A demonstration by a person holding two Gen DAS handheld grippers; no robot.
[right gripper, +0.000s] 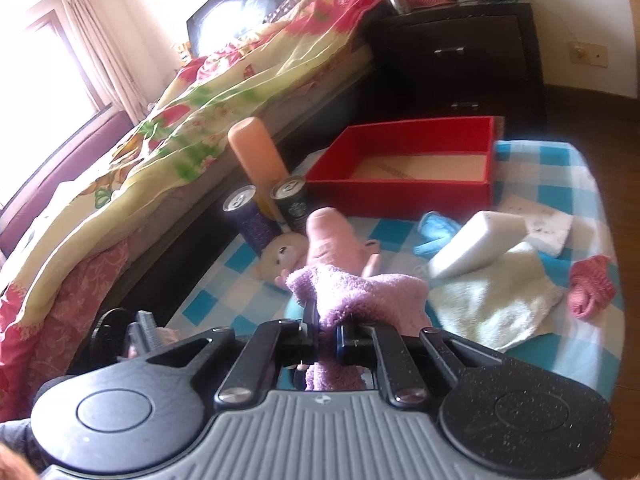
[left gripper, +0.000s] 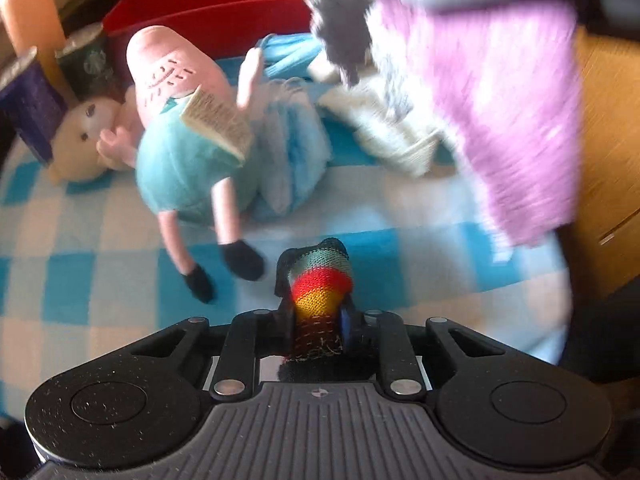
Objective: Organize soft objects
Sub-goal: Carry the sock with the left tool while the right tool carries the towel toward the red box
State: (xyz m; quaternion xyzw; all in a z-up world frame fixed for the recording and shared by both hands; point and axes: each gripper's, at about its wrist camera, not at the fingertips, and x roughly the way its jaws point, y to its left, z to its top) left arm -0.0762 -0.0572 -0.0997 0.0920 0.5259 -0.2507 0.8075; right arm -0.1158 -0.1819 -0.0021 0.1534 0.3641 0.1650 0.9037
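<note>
My left gripper (left gripper: 318, 312) is shut on a rainbow-striped knit sock (left gripper: 320, 280) above the blue checked cloth (left gripper: 100, 280). My right gripper (right gripper: 326, 330) is shut on a fuzzy purple cloth (right gripper: 360, 292), which hangs blurred at the upper right of the left wrist view (left gripper: 500, 100). A pink plush pig in a blue dress (left gripper: 184, 132) lies on the cloth beside a small beige bear (left gripper: 86, 136); the pig's head also shows in the right wrist view (right gripper: 330, 236). An open red box (right gripper: 408, 168) stands behind them, holding nothing visible.
Two drink cans (right gripper: 272, 204) and an orange bottle (right gripper: 256, 156) stand left of the box, beside the bed (right gripper: 180, 120). A white towel (right gripper: 496, 300), white foam block (right gripper: 476, 240), blue item (right gripper: 436, 228) and pink knit item (right gripper: 592, 292) lie to the right. A dark nightstand (right gripper: 460, 60) stands behind.
</note>
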